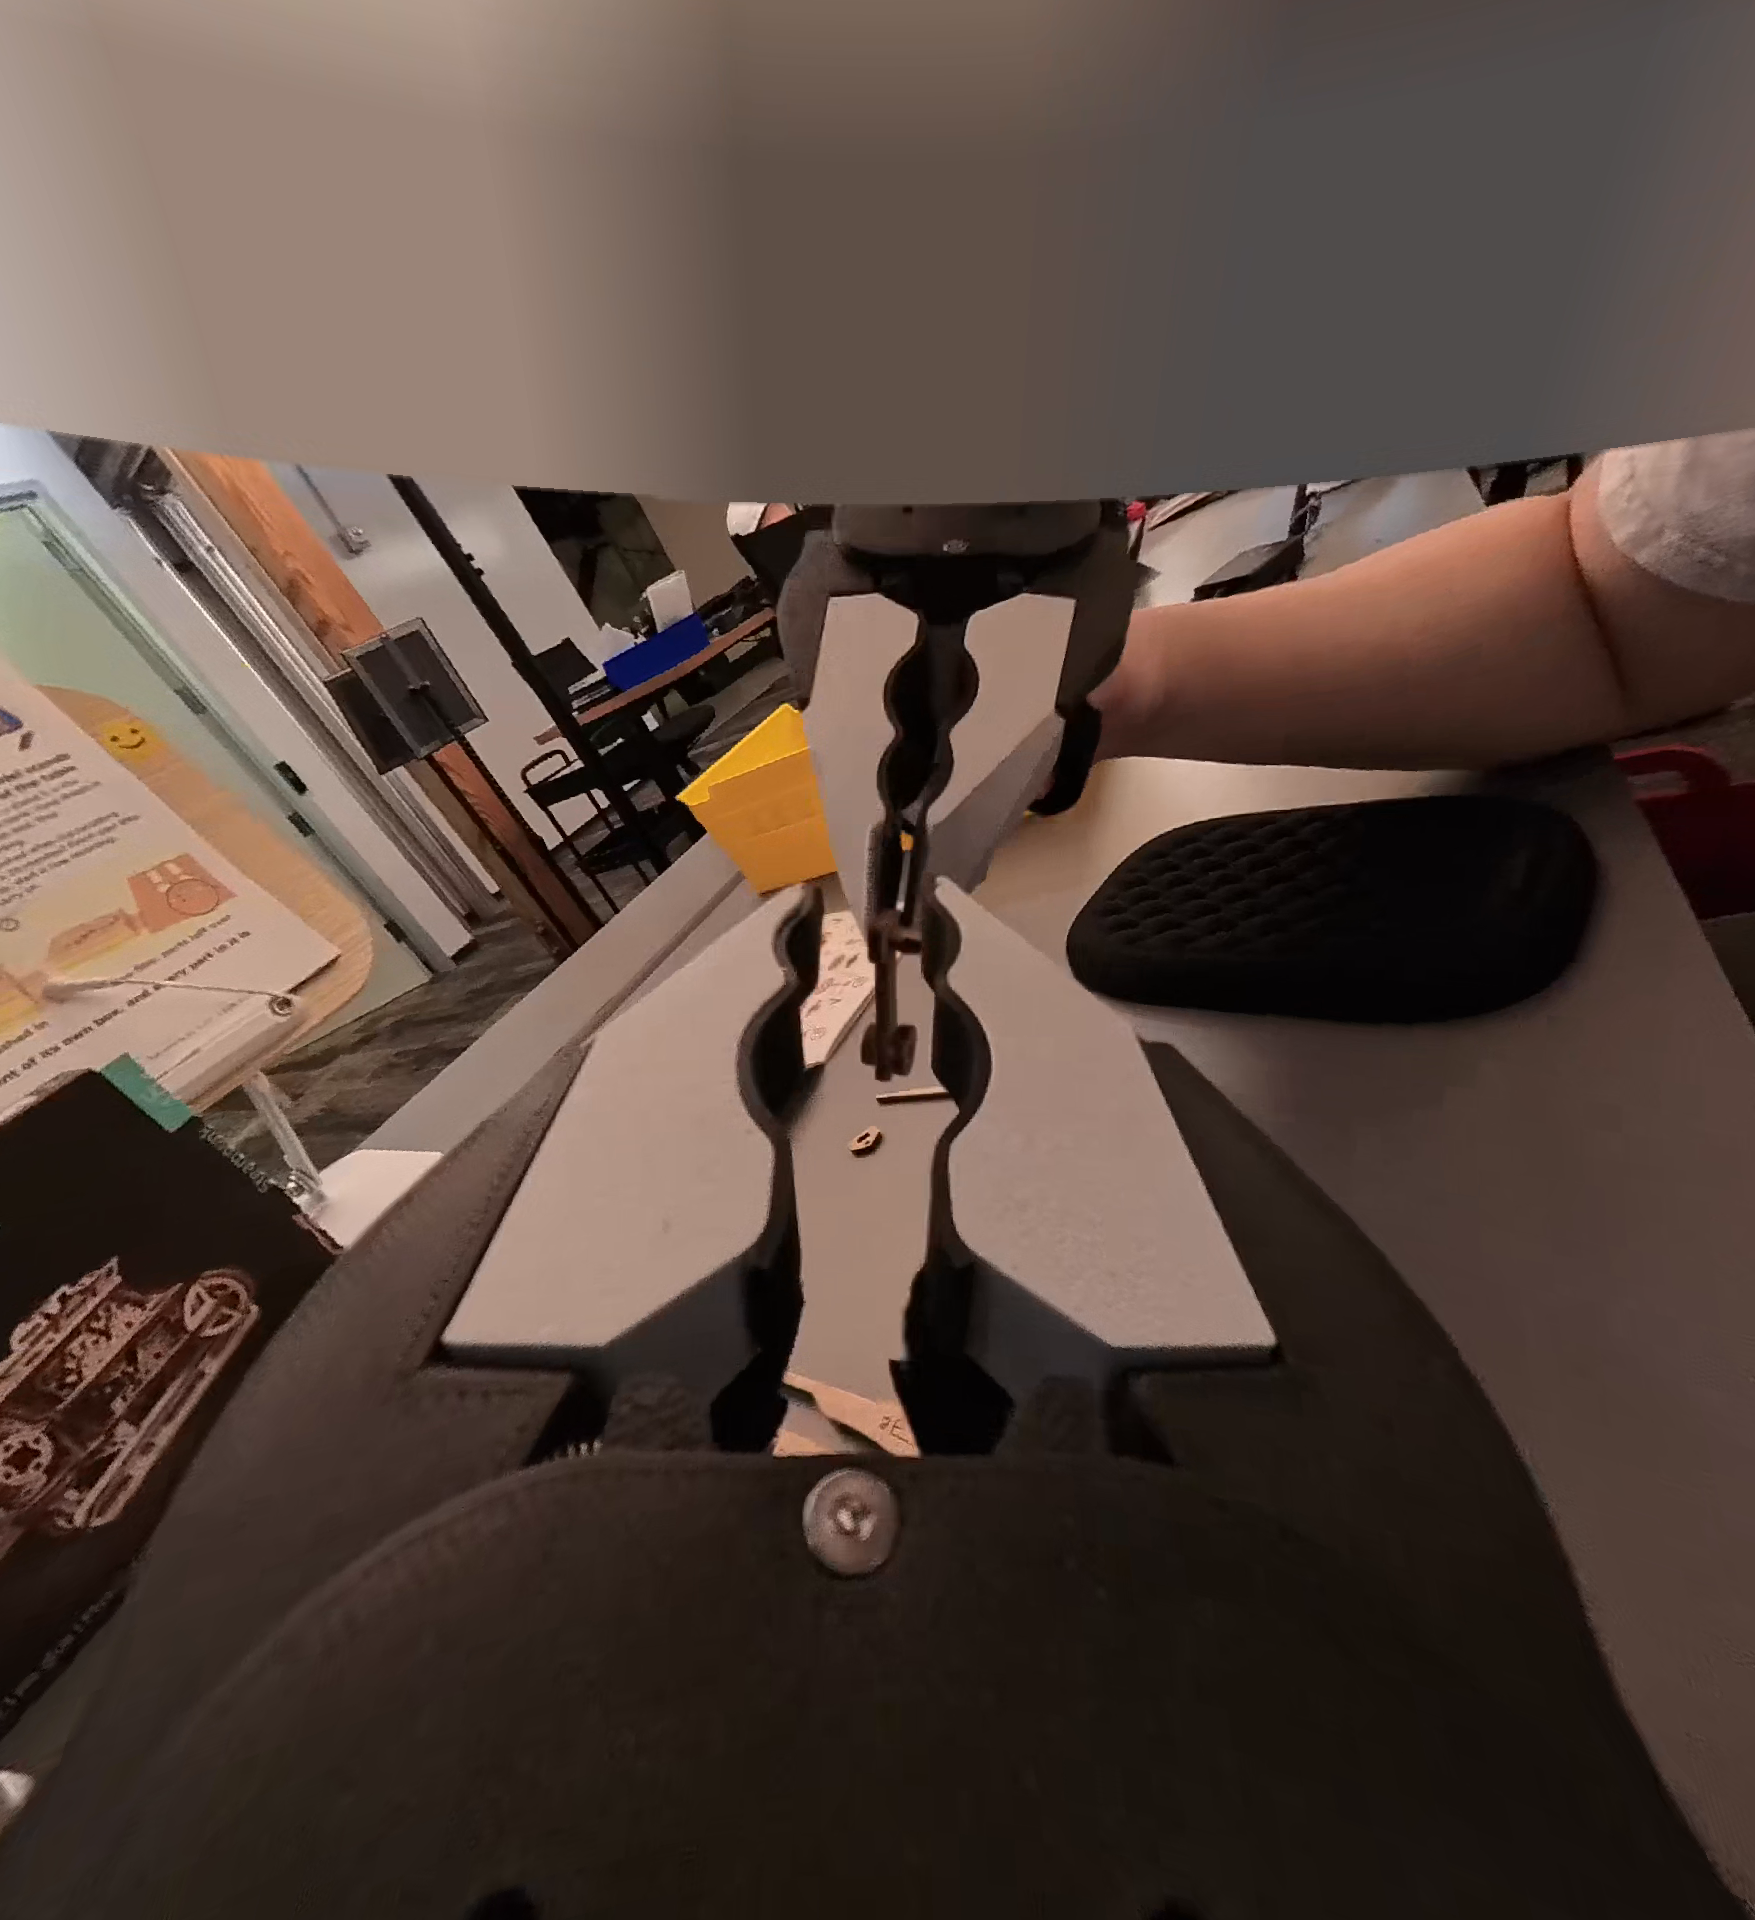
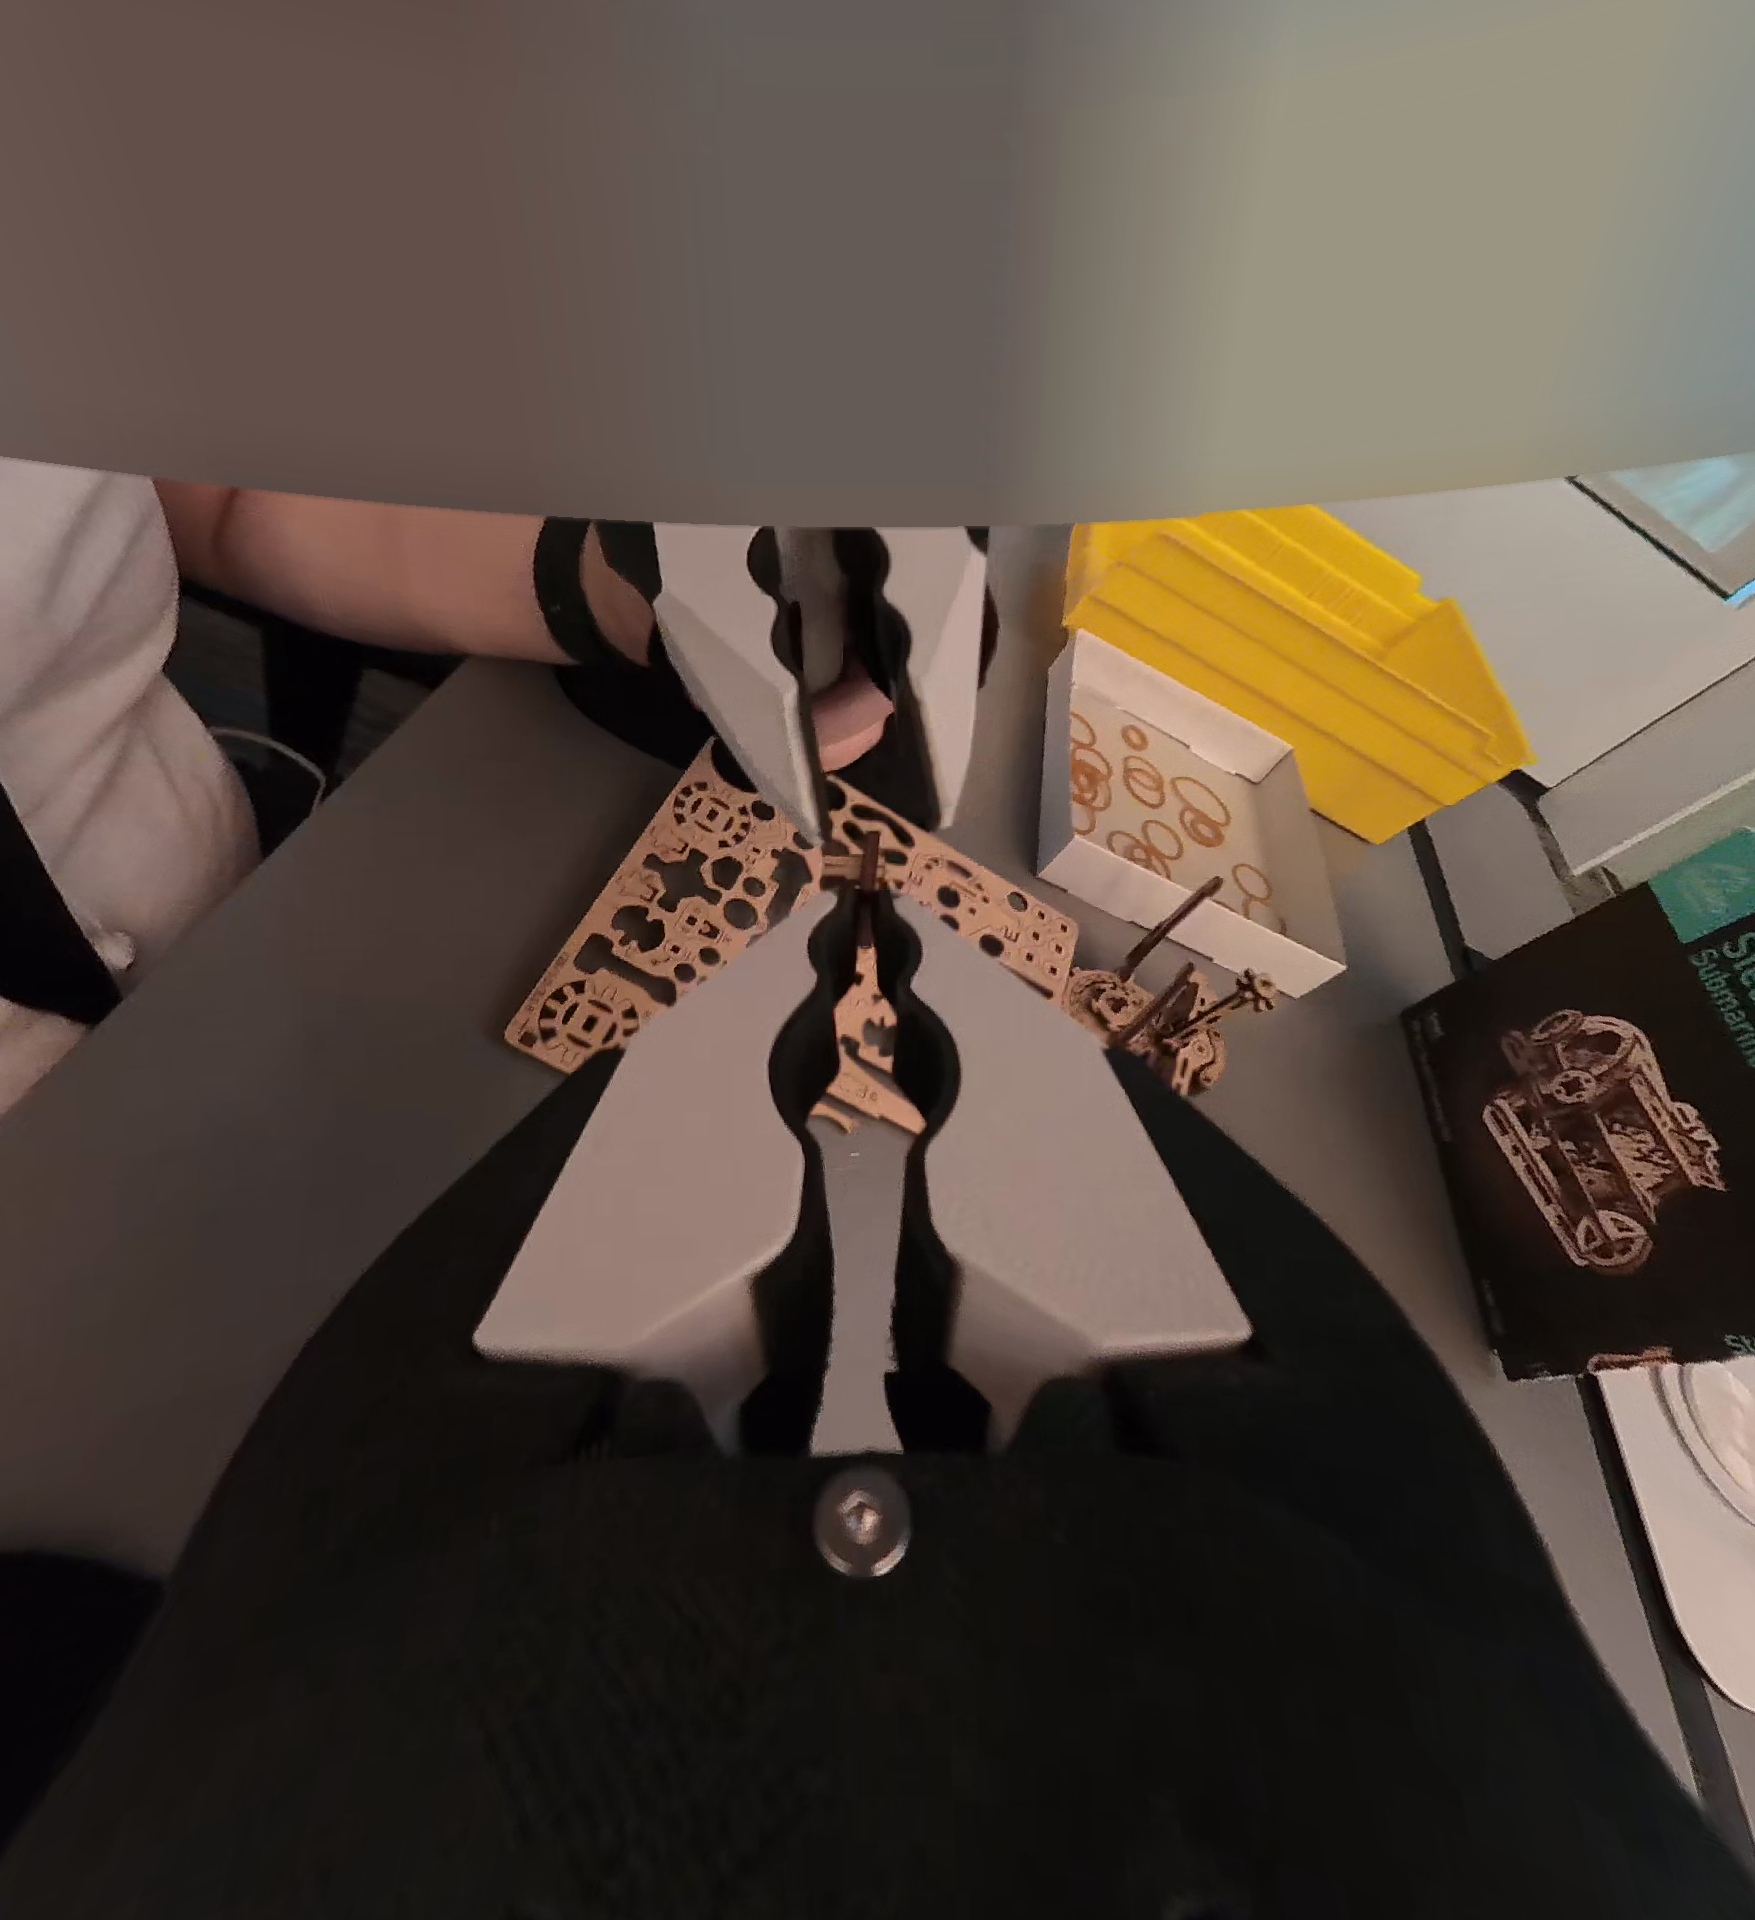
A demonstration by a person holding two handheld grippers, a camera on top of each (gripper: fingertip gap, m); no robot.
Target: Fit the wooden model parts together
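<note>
A: Right claw (image 2: pixel 865 902)?

B: Pinched tight on a thin dark wooden part (image 2: pixel 865 940), gripped near the fingertips. The part stands on edge and pokes out beyond the tips.

A: Left claw (image 1: pixel 875 894)?

B: Facing the right one, tip to tip. Narrow gap, jaws not closed. The free end of the part sits inside that gap. Cannot tell whether either finger touches it.

A: Under the claws?

B: Grey table (image 1: pixel 1268 1143). Just below the part lie a short stick (image 1: pixel 909 1094) and a small round piece (image 1: pixel 865 1141), both loose. From the right wrist view, a punched-out wooden sheet (image 2: pixel 644 935) lies flat beneath both claws.

A: Farther out?

B: In that same view, to the right of the right claw, a half-built model (image 2: pixel 1153 1008), then a white box (image 2: pixel 1185 831) of rubber rings, with a yellow bin (image 2: pixel 1320 665) behind it. A black kit box (image 2: pixel 1631 1122) is farther right. From the left wrist view, a black pad (image 1: pixel 1340 904) is right of the left claw.
</note>
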